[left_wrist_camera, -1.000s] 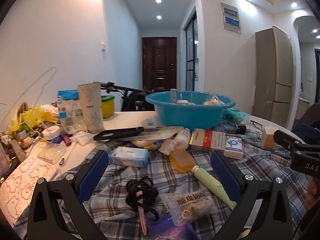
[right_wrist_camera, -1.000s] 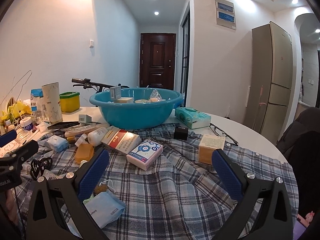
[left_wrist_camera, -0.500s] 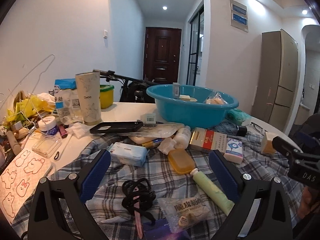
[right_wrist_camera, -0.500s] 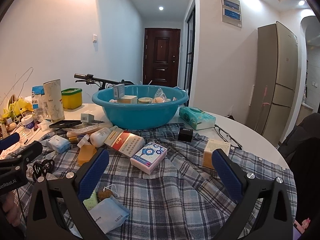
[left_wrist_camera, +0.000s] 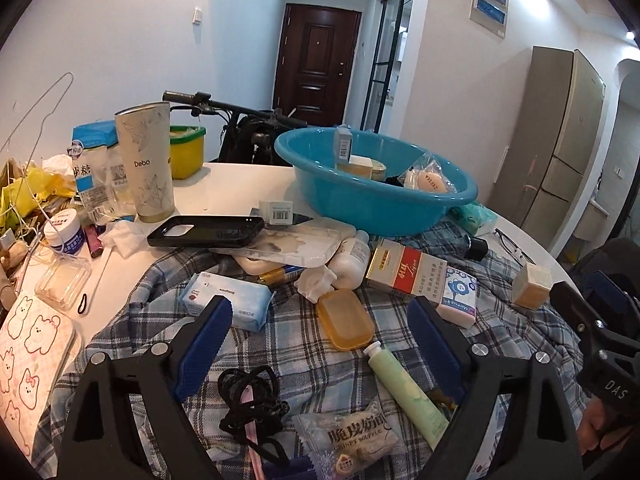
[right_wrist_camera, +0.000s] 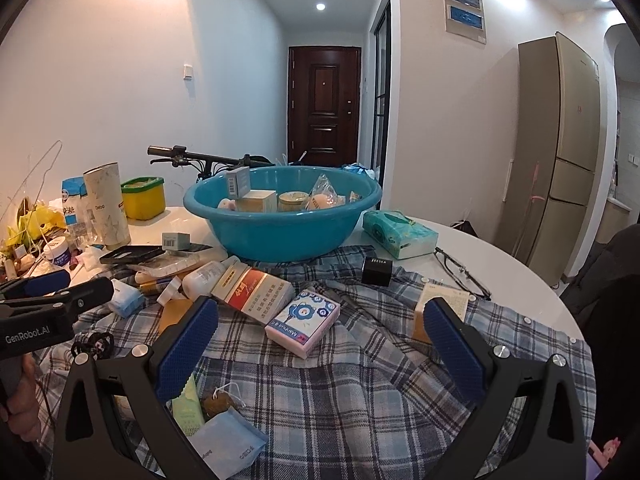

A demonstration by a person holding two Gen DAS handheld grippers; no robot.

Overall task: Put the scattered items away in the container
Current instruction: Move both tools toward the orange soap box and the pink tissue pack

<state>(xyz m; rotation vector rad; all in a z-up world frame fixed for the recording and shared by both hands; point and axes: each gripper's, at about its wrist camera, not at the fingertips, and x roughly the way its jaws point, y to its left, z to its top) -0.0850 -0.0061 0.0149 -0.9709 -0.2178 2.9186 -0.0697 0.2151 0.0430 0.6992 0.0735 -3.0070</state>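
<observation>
A teal basin stands at the back of the table with several small items in it. In front of it, loose items lie on a plaid cloth. My left gripper hovers over an orange soap bar and a green tube. Its jaws are closing, and the pads touch nothing. A black cord bundle and a snack packet lie nearer the camera. My right gripper stands open and empty above a pink box and a red-gold carton.
A tall paper cup, a yellow tub, a black phone case and small clutter crowd the table's left side. A green tissue pack, a black box and glasses lie to the right. Bicycle handlebars show behind the table.
The left view has tipped downward and shifted, so the soap and tube now sit between its jaws, which have narrowed a little. The right view has barely changed.
</observation>
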